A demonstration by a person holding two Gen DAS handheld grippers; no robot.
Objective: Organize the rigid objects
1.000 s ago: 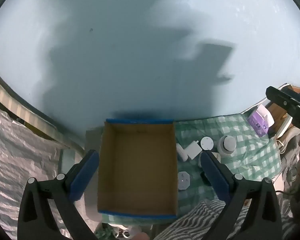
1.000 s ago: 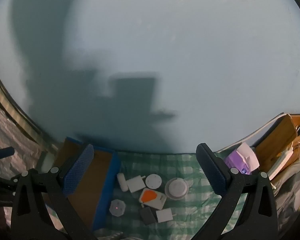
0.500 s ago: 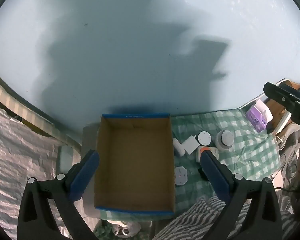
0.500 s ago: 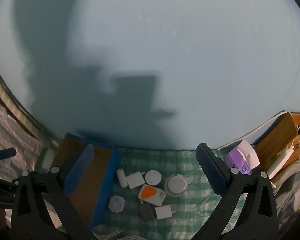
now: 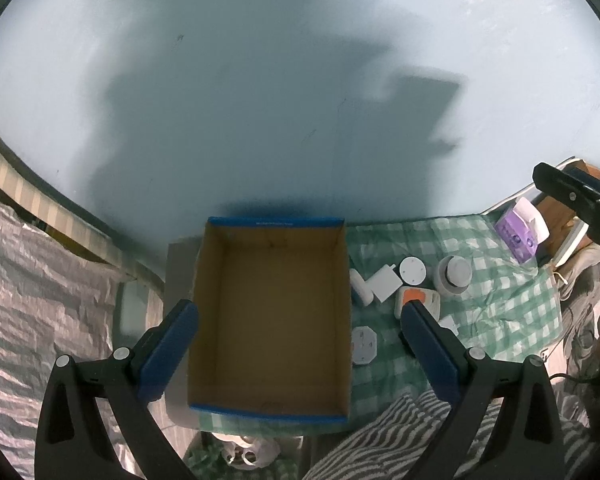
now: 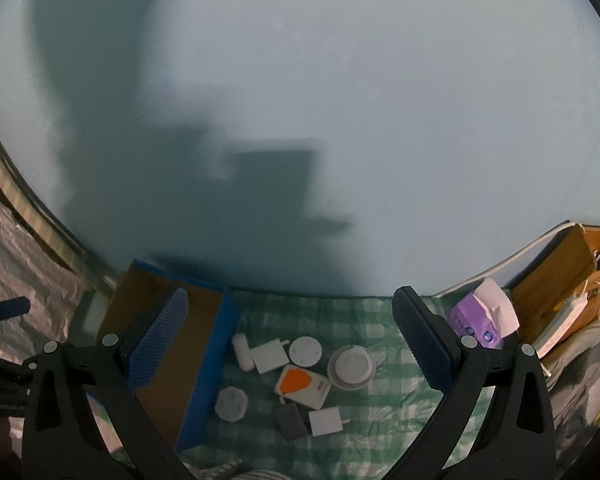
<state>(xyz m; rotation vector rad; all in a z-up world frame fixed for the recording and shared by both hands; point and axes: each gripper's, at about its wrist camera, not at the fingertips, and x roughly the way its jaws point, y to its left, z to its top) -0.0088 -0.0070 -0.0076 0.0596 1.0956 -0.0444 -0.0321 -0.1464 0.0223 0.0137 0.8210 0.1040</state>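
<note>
Hanging above the scene, the left gripper (image 5: 298, 340) has its blue-padded fingers spread wide and holds nothing; between them lies an open cardboard box (image 5: 270, 320) with blue edges, brown and bare inside. The box sits on a green checked cloth (image 5: 500, 320) against a pale blue wall (image 5: 260, 80).

Just right of the box lies a cluster of small hard objects. In the right wrist view they show clearly: a white capsule-shaped piece (image 6: 242, 350) nearest the box, a white square charger (image 6: 271, 356) touching it, a white round disc (image 6: 305, 352), a larger round white puck (image 6: 351, 366), a white card with an orange patch (image 6: 302, 385), an octagonal white plug (image 6: 231, 398), a dark grey block (image 6: 291, 421) and a small white square (image 6: 325, 420) beside it.

The right gripper (image 6: 290, 340) is also wide open and empty, hovering over this cluster. A purple packet (image 6: 478, 322) sits apart at the cloth's right edge.
</note>
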